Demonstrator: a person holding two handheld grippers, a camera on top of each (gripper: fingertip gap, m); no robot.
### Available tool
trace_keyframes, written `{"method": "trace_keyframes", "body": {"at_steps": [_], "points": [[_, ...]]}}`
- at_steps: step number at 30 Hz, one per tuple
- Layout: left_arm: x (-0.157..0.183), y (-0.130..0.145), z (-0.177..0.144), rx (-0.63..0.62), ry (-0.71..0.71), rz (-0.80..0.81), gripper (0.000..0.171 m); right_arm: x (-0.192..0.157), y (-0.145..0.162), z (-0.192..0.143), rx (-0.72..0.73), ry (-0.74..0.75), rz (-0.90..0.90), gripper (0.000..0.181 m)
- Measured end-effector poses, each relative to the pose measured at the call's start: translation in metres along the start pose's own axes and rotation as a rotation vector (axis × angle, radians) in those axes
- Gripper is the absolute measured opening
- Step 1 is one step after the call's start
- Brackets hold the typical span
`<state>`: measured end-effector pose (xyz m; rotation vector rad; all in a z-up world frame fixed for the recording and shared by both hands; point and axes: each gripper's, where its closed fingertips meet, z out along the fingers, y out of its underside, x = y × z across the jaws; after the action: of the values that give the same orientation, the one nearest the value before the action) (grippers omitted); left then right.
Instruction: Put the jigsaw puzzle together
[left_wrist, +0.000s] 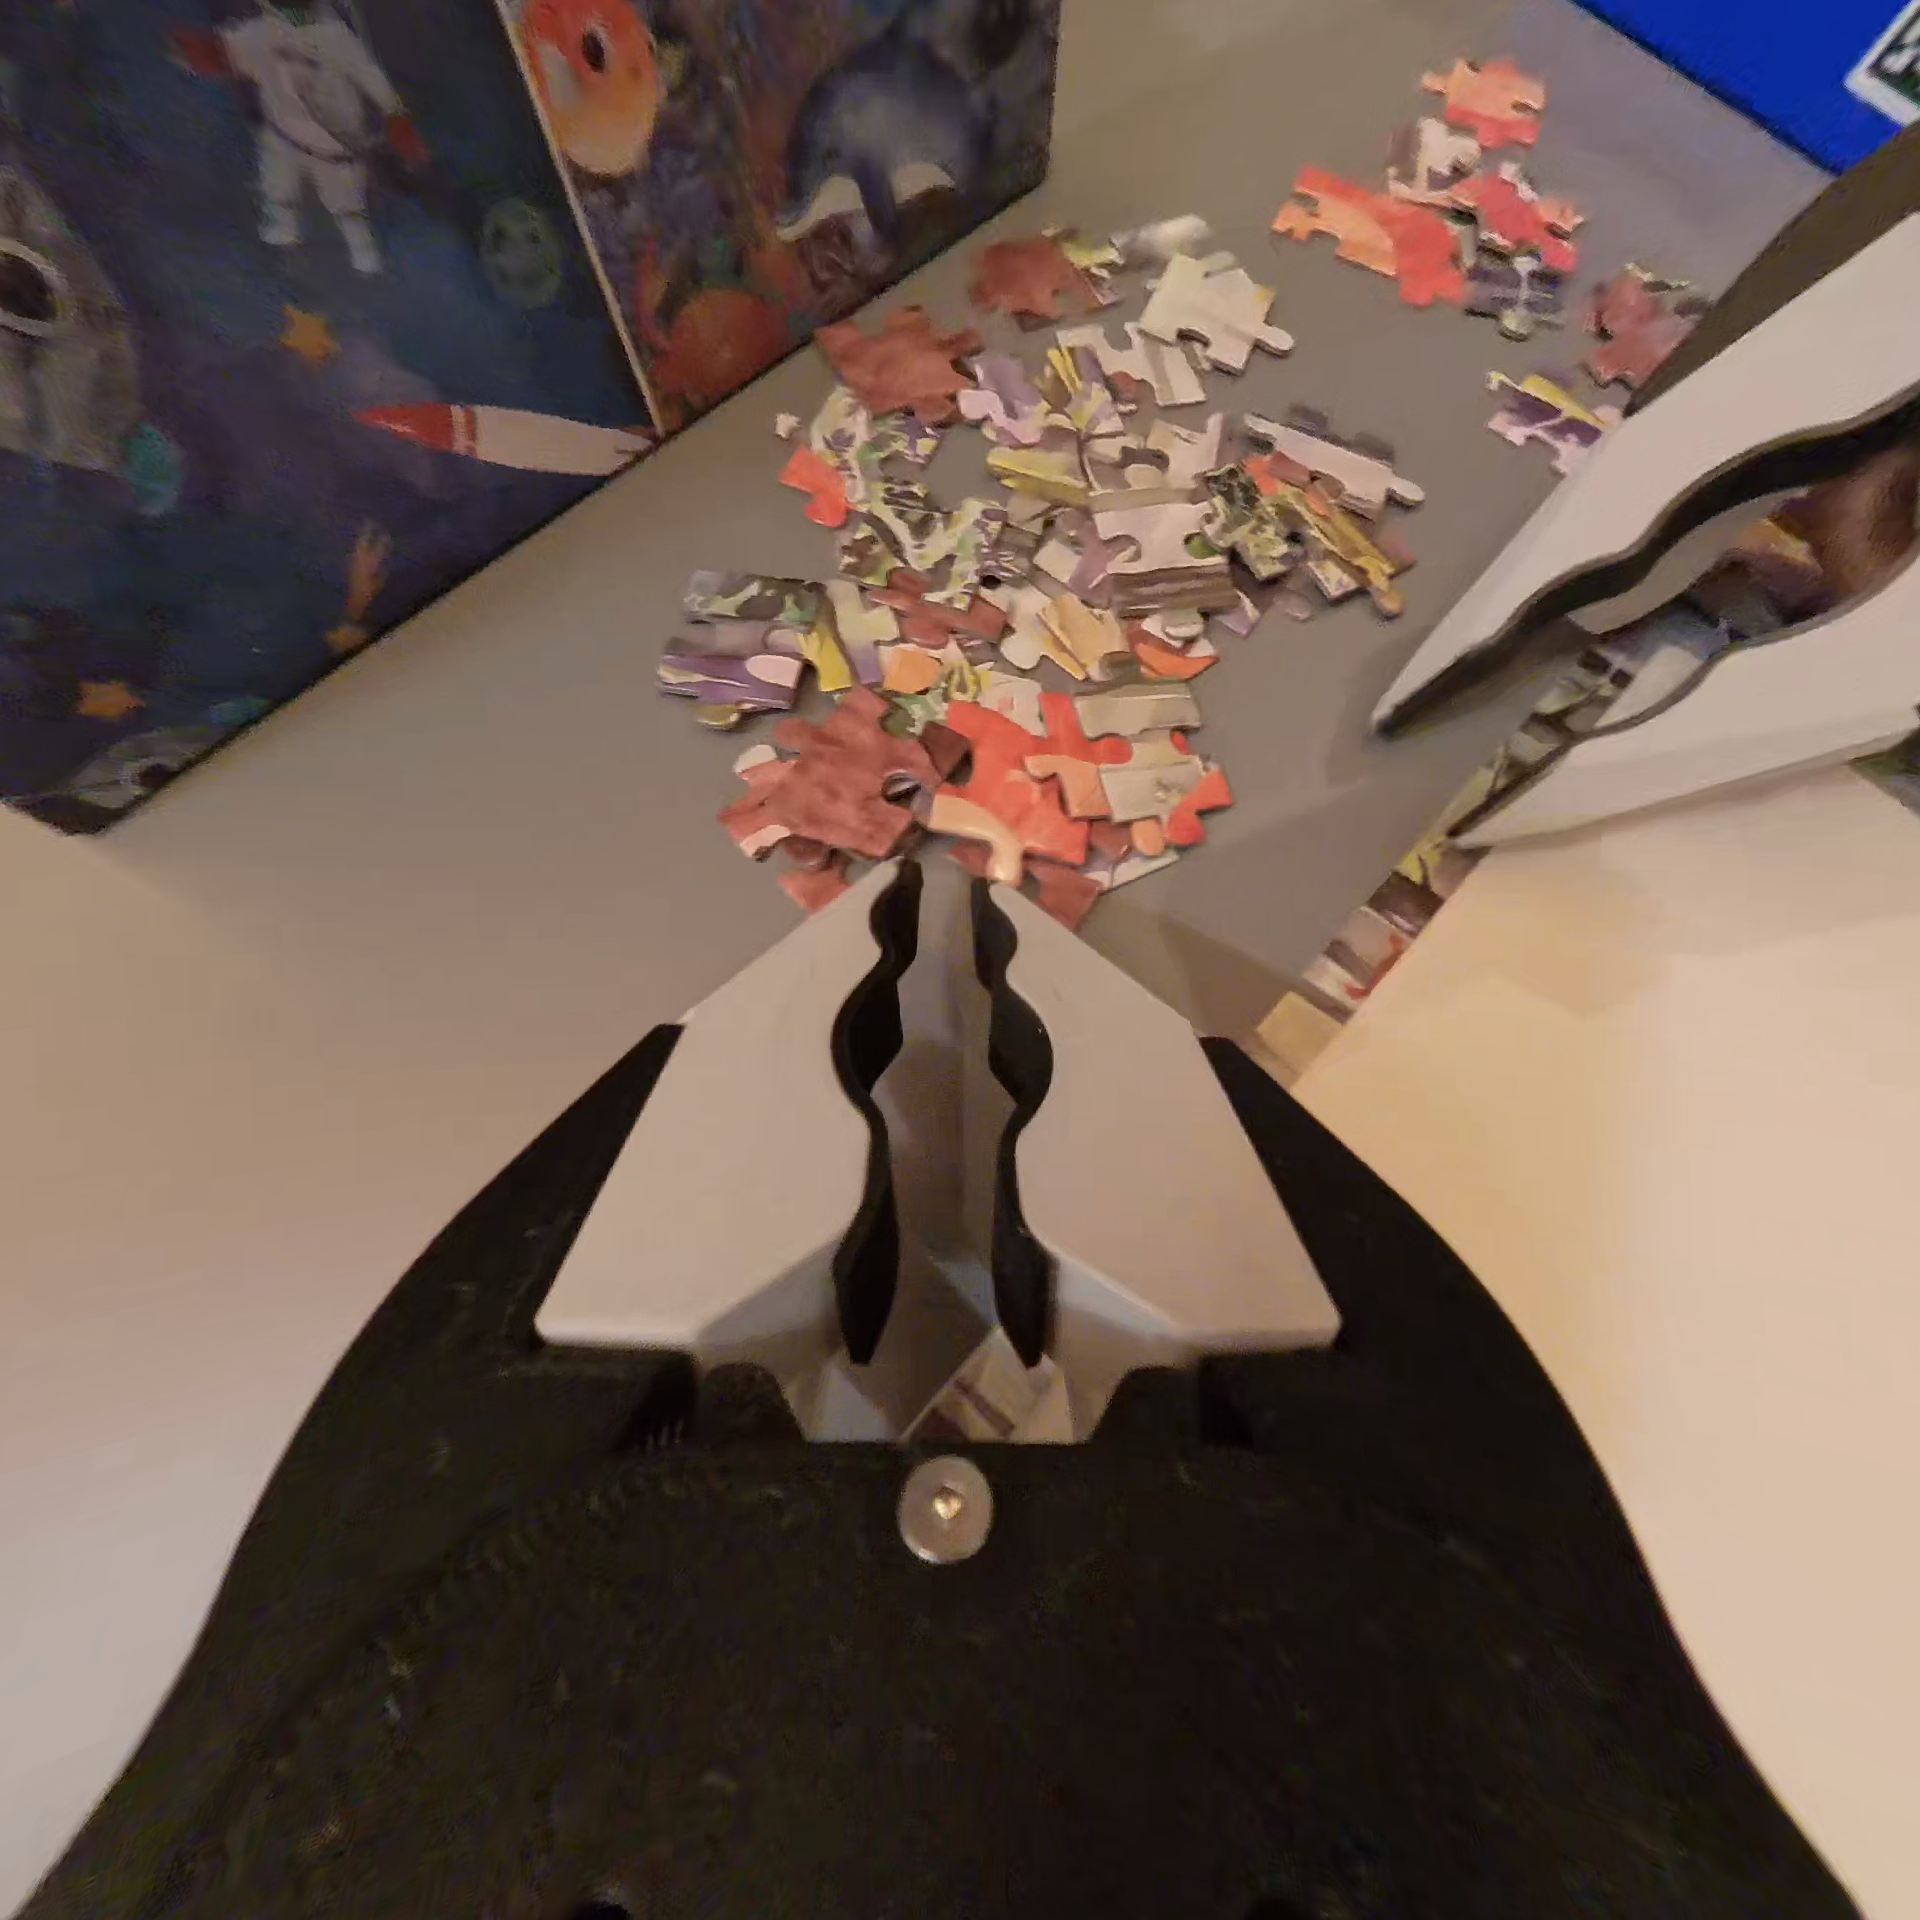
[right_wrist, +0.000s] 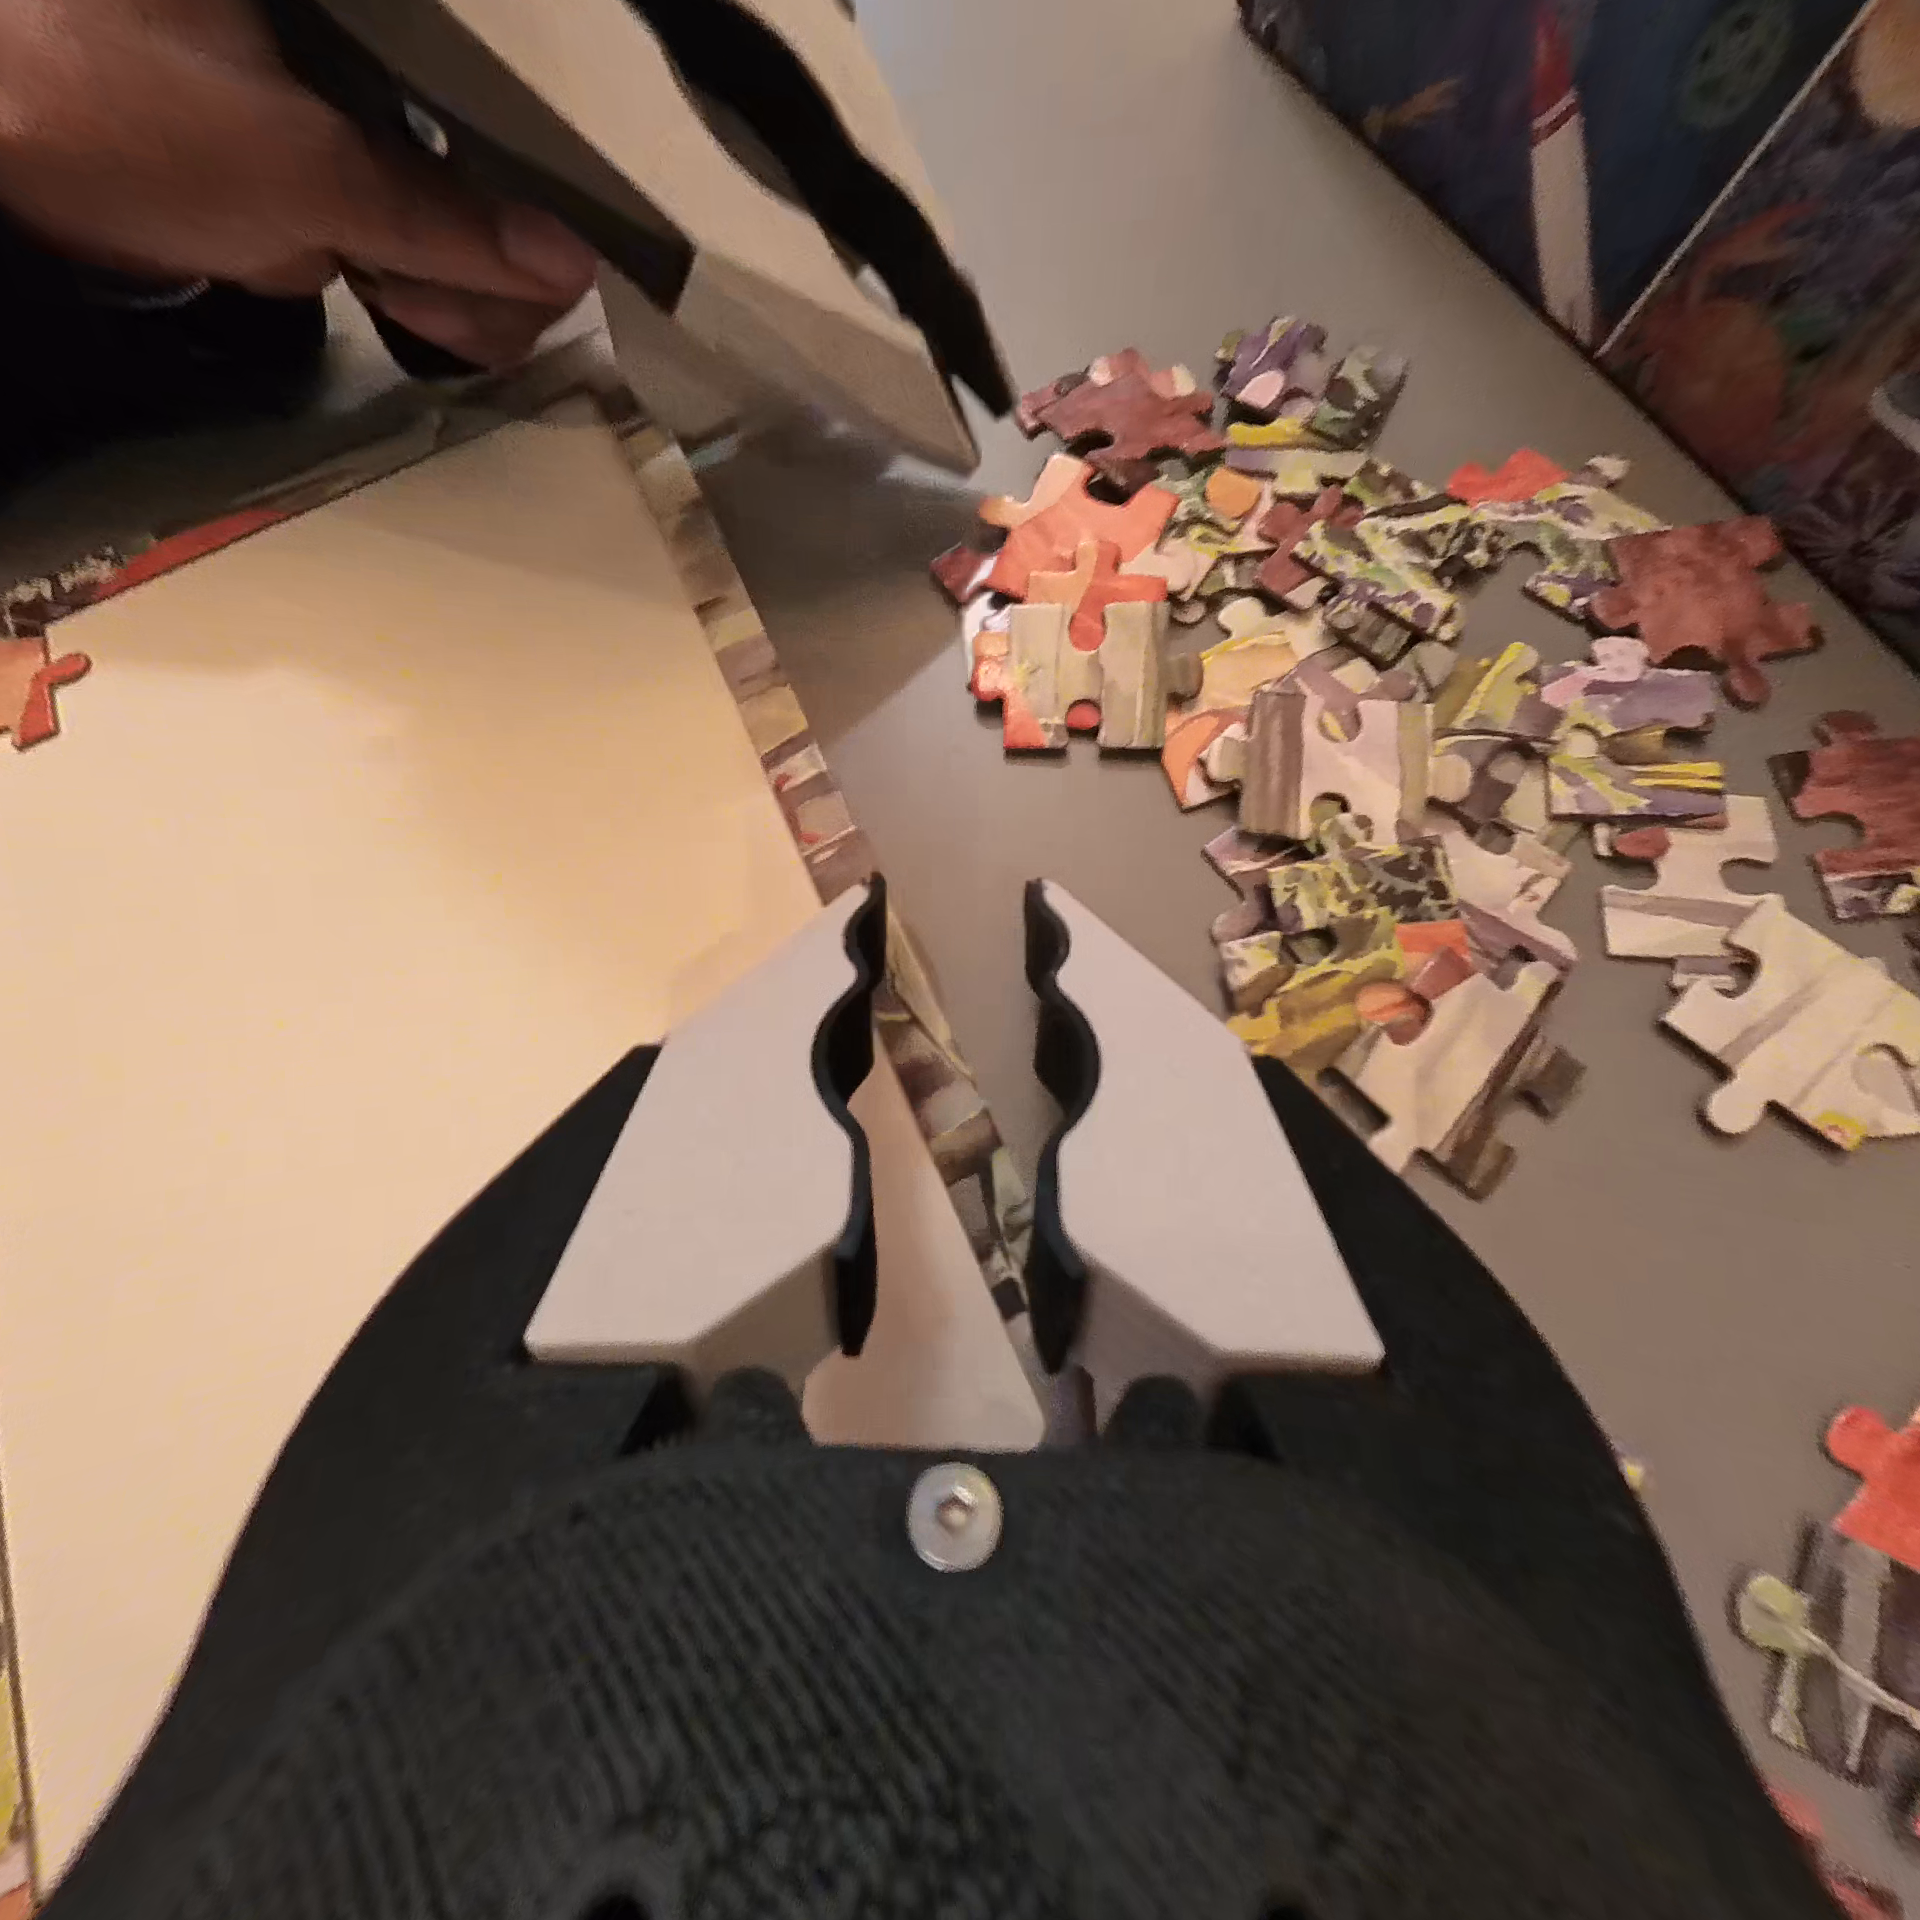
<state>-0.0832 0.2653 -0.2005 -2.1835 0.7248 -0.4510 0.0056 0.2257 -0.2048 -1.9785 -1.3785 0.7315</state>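
Observation:
A pile of loose jigsaw pieces (left_wrist: 1039, 582) lies on the grey table; it also shows in the right wrist view (right_wrist: 1403, 748). The cream puzzle board (right_wrist: 364, 883) with a printed border lies at the left, with one red piece (right_wrist: 36, 691) on it. My left gripper (left_wrist: 943, 878) has its tips at the near edge of the pile, narrowly open, with nothing visibly between the fingers. My right gripper (right_wrist: 954, 899) is open and empty, its tips over the board's printed right edge. It also shows in the left wrist view (left_wrist: 1423, 779).
Two picture boxes (left_wrist: 312, 312) stand at the far left of the pile. A smaller group of red pieces (left_wrist: 1455, 208) lies farther back, and a few more pieces (right_wrist: 1849, 1621) lie near my right gripper. A hand (right_wrist: 312, 208) holds the left gripper (right_wrist: 977, 405). There is about 10 centimeters between the tips of the two grippers. Left tips and right tips are each some 25 centimeters from the red piece (right_wrist: 36, 691).

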Motion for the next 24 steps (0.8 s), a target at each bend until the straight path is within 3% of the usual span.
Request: {"method": "trace_keyframes", "body": {"at_steps": [8, 10, 11, 13, 18, 24], "points": [[0.009, 0.003, 0.014, -0.060, 0.070, -0.038, 0.022, 0.015, -0.007, -0.011, 0.074, 0.028, 0.065, 0.020], [0.010, 0.003, 0.016, -0.066, 0.070, -0.038, 0.016, 0.016, -0.006, -0.011, 0.072, 0.028, 0.066, 0.020], [0.009, 0.003, 0.015, -0.063, 0.065, -0.039, 0.005, 0.017, -0.005, -0.011, 0.068, 0.033, 0.063, 0.020], [0.010, 0.003, 0.012, -0.056, 0.076, -0.047, 0.005, 0.018, -0.004, -0.010, 0.063, 0.041, 0.055, 0.019], [0.014, -0.003, -0.002, 0.027, 0.130, -0.098, 0.005, 0.019, -0.006, -0.011, 0.085, 0.047, 0.057, 0.019], [0.023, -0.021, -0.034, 0.189, 0.170, -0.031, 0.005, 0.017, -0.020, -0.020, 0.177, 0.028, 0.086, 0.019]]}}
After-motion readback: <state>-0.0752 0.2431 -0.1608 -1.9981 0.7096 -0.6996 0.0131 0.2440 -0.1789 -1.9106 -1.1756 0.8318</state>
